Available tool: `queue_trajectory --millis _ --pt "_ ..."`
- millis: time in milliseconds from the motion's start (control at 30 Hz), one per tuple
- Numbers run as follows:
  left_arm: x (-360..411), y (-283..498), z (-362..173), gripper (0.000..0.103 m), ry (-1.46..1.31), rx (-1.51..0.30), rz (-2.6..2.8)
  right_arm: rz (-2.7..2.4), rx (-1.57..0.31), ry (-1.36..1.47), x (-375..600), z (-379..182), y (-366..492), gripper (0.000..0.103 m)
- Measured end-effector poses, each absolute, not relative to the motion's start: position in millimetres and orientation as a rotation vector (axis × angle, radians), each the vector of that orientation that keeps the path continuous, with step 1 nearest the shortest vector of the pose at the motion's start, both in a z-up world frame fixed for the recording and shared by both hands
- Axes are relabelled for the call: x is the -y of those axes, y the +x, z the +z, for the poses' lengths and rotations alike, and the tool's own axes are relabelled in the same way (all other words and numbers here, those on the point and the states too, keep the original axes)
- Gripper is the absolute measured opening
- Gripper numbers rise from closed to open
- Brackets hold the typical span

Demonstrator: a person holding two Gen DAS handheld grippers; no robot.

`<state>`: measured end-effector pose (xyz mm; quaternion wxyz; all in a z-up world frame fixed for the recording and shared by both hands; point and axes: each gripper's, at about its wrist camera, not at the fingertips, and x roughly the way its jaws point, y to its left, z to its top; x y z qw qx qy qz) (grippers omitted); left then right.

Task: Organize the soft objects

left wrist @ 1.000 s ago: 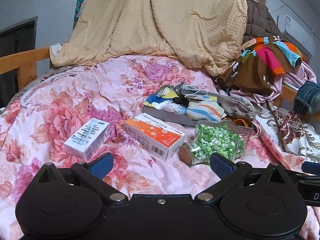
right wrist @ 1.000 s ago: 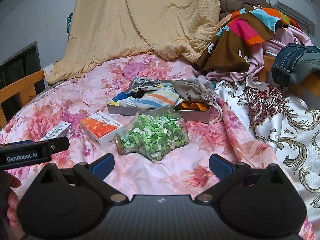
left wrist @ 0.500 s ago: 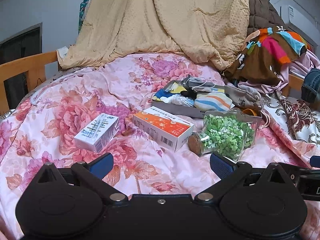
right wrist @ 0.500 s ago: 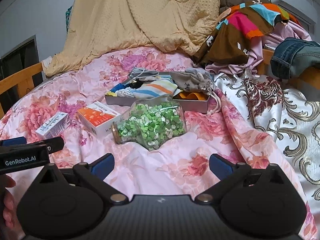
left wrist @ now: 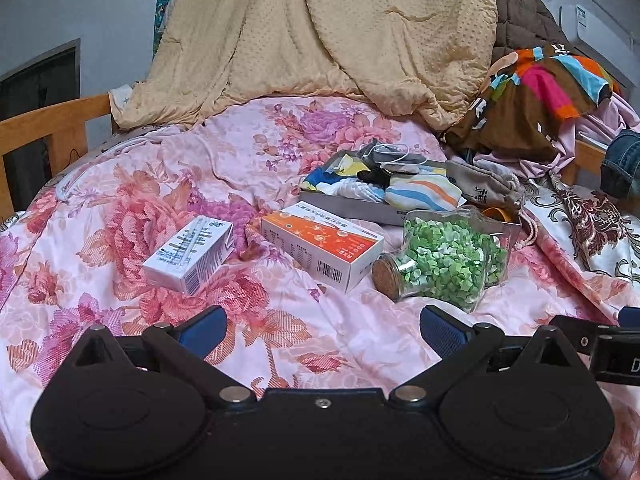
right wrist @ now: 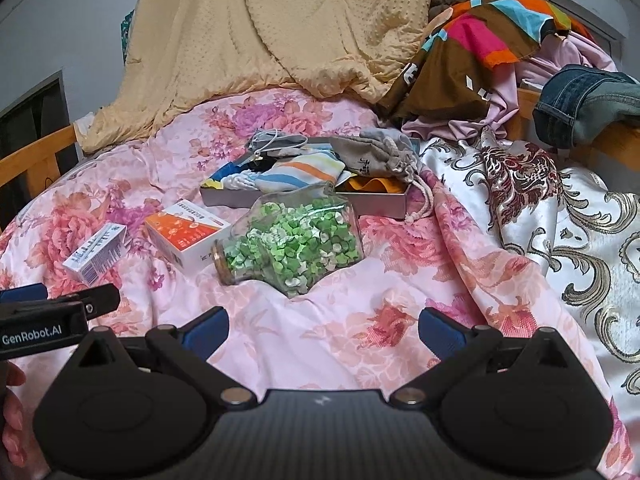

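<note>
A shallow grey tray (left wrist: 352, 205) holding the soft things lies in the middle of a bed, on a pink floral quilt (left wrist: 168, 184): a striped fabric pouch (left wrist: 424, 197) and other small cloth items are heaped in it, and a grey drawstring bag (right wrist: 380, 156) slumps over its right end. Just in front of the tray, a clear star-shaped glass bottle (right wrist: 296, 244) with a cork stopper lies on its side, filled with green paper stars. To its left sit an orange-and-white carton (left wrist: 322, 246) and, a little apart, a smaller white box (left wrist: 190, 256). Behind, a beige dimpled blanket (left wrist: 332, 32) hangs down over the head of the bed; a wooden bed rail (left wrist: 44, 124) shows at the left, and a heap of bright clothes (right wrist: 492, 40) and a white brocade cloth (right wrist: 560, 216) lie on the right. The left hand-held gripper (left wrist: 322, 326) and the right hand-held gripper (right wrist: 323, 326) both hover low over the near quilt, blue-padded jaws spread wide, grasping nothing.
</note>
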<state>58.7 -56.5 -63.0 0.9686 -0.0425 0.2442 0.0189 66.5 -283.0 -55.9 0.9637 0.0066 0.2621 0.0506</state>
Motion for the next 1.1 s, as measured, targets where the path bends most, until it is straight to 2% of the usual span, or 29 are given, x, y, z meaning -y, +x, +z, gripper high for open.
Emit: queue_trajectory --millis 1100 --pt "55.2 58.2 -63.4 0.102 -0.086 -0.491 0.041 0.099 -0.526 0.015 284.3 -55.1 67.0 0.103"
